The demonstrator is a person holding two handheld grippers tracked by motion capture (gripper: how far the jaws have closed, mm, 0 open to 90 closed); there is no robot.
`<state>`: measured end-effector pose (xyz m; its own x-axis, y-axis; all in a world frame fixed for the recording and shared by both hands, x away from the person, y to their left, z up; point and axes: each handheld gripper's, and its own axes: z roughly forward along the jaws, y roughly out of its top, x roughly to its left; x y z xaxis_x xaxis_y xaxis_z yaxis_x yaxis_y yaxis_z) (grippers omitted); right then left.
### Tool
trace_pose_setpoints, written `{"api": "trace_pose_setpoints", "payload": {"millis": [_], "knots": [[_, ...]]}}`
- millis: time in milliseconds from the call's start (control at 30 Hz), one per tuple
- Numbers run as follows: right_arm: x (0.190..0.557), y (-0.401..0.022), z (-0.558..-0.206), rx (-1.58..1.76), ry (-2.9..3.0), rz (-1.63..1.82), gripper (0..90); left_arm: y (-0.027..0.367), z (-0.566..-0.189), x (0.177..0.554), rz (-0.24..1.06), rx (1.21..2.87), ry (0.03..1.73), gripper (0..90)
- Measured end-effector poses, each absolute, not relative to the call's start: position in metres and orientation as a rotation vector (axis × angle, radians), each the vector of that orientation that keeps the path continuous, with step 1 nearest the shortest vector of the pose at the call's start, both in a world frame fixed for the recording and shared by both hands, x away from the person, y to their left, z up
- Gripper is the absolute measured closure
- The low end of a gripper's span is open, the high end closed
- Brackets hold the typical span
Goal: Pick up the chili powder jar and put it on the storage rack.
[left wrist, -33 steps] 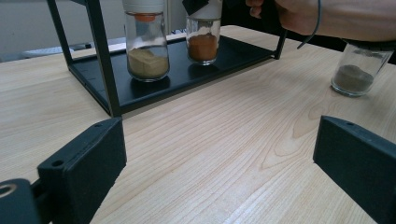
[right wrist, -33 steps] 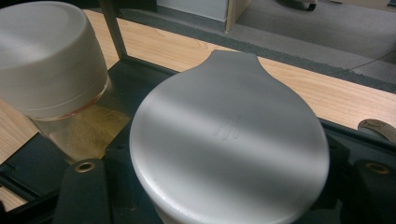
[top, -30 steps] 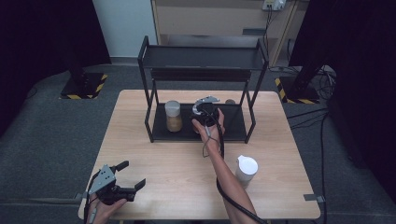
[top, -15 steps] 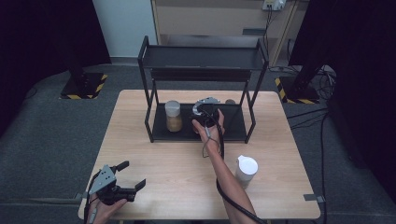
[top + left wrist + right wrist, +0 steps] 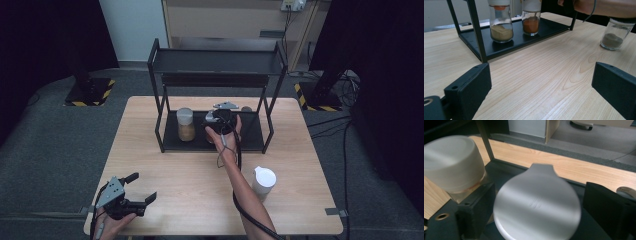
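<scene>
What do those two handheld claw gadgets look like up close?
Both are black. The left claw has two blocky black jaws with small screw holes and a grey three-cornered plate on top. The right claw has the same grey plate, and a black cable trails along the bare forearm.

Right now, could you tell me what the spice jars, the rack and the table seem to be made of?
The spice jars look like clear glass: powder shows through glossy walls; their white lids seem matte plastic. The rack looks like black-painted metal, judging by thin square posts and a smooth dark tray. The table appears light wood or wood-look laminate, with visible grain.
</scene>
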<state>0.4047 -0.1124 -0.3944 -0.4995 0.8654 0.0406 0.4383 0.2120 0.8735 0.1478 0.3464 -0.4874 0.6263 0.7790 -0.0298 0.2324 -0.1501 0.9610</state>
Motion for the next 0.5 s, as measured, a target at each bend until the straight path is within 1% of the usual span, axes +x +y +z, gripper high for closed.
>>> {"api": "trace_pose_setpoints", "payload": {"millis": [333,500], "knots": [[0.396,-0.117,-0.372,1.154,2.086,1.251,5.3,0.347,-0.487,0.148,0.585,1.698,0.837,1.6],[0.391,-0.126,-0.356,1.158,2.098,1.308,4.6,0.347,-0.488,0.148,0.583,1.696,0.84,1.6]]}}
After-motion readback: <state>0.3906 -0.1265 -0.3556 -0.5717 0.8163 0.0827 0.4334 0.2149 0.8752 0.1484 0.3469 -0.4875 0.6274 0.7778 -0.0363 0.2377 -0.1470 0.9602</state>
